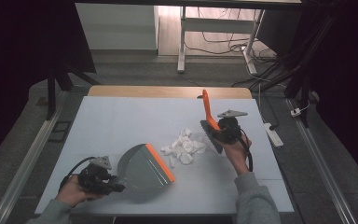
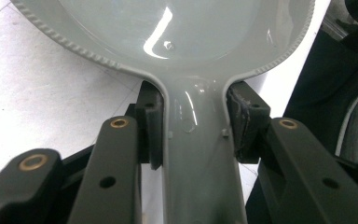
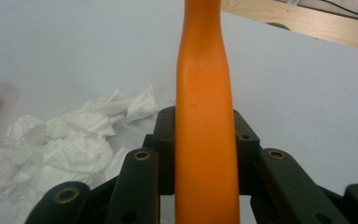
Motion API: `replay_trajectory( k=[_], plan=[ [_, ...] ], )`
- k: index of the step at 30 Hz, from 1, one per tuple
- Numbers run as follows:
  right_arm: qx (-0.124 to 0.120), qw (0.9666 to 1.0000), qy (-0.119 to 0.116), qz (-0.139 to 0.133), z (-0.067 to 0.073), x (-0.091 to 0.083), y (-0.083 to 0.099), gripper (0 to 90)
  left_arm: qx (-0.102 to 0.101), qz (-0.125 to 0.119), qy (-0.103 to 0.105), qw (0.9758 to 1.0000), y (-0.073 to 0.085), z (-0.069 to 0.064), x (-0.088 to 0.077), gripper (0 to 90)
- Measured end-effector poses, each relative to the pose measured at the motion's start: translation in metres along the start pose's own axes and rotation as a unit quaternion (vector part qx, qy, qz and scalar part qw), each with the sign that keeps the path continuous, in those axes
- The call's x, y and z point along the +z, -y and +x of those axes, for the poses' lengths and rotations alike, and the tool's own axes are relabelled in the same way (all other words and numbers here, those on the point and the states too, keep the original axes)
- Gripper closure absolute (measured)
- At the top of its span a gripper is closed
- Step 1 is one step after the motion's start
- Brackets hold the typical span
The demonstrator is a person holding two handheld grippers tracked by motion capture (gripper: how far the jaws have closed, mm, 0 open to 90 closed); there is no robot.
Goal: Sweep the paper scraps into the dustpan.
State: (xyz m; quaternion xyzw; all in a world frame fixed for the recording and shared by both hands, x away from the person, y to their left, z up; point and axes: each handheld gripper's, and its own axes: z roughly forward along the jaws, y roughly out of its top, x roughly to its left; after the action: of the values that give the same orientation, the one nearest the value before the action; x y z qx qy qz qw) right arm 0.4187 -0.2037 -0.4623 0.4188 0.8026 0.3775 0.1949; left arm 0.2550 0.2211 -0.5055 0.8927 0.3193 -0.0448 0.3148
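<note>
A grey dustpan (image 1: 142,168) with an orange front lip lies on the white table (image 1: 121,121), its mouth facing right toward a pile of crumpled white tissue (image 1: 184,147). My left gripper (image 1: 114,183) is shut on the dustpan handle (image 2: 198,154); both pads press its sides in the left gripper view. My right gripper (image 1: 219,130) is shut on the orange handle (image 3: 207,140) of a hand brush (image 1: 212,128), whose dark bristle head points down just right of the tissue (image 3: 70,144). The brush handle (image 1: 207,105) rises up and away.
The table's wooden far edge (image 1: 168,91) lies behind the brush. A white power strip (image 1: 273,134) lies on the floor to the right. Desk legs and cables (image 1: 223,46) stand beyond the table. Dark curtains hang at both sides.
</note>
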Motion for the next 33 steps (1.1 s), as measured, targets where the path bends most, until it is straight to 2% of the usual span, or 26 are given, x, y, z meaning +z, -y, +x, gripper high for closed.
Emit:
replay_trajectory(
  k=[6, 13, 21, 33],
  plan=[
    [0.004, 1.0, 0.008, 0.003, -0.003, 0.009, 0.0, 70.5, 0.0, 0.005, 0.001, 1.0, -0.001, 0.001, 0.002, 61.5],
    [-0.007, 0.9998, 0.014, 0.016, -0.003, 0.021, -0.005, 70.5, 0.002, 0.011, 0.001, 0.9999, -0.002, 0.001, 0.006, 61.5],
    [-0.006, 0.9995, 0.016, 0.028, -0.003, 0.035, -0.008, 70.5, 0.002, 0.012, 0.003, 0.9999, -0.003, 0.002, 0.007, 61.5],
    [-0.017, 0.9987, 0.019, 0.045, 0.004, 0.049, -0.016, 70.5, 0.005, 0.021, 0.01, 0.9997, -0.006, 0.003, 0.014, 61.5]
  ],
)
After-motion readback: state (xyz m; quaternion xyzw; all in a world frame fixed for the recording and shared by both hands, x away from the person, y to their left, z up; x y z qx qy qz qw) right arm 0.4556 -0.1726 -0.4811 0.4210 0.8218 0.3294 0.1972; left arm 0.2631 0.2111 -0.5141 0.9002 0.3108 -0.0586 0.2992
